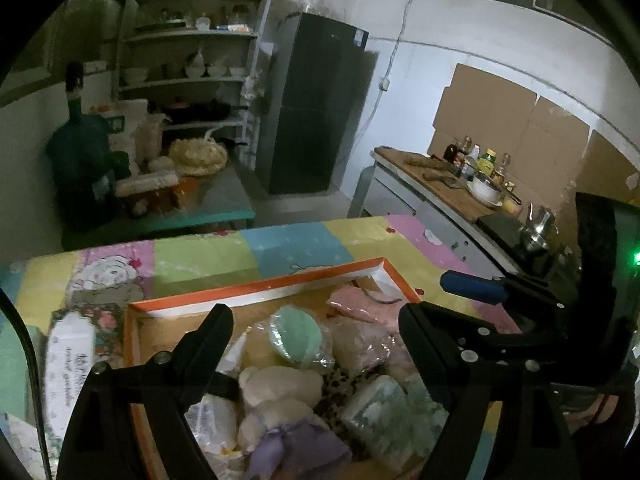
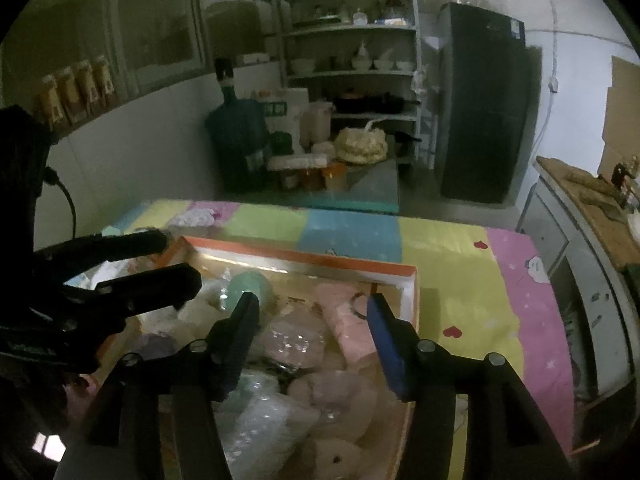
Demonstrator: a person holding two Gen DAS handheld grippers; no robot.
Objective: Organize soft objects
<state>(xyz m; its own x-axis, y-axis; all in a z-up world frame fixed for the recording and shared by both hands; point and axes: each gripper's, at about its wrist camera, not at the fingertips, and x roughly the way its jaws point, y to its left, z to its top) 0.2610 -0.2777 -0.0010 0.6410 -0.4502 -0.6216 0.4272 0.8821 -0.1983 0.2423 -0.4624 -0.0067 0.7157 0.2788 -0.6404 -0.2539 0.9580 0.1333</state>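
Nearest, the left gripper [image 1: 316, 320] hangs over the box [image 1: 256, 286] with jaws spread wide and nothing between them. The right gripper [image 2: 314, 308] hovers beside it, jaws parted and empty, one finger [image 2: 386, 344] padded blue. Below both, the orange-rimmed box is packed with soft things: a mint pouf [image 1: 298, 336], a cream plush [image 1: 280, 388], a pink cloth [image 2: 350, 320]. The box sits on a patchwork cloth [image 2: 448, 248]. Farther back stand shelves [image 2: 352, 32] and a dark fridge [image 1: 316, 108].
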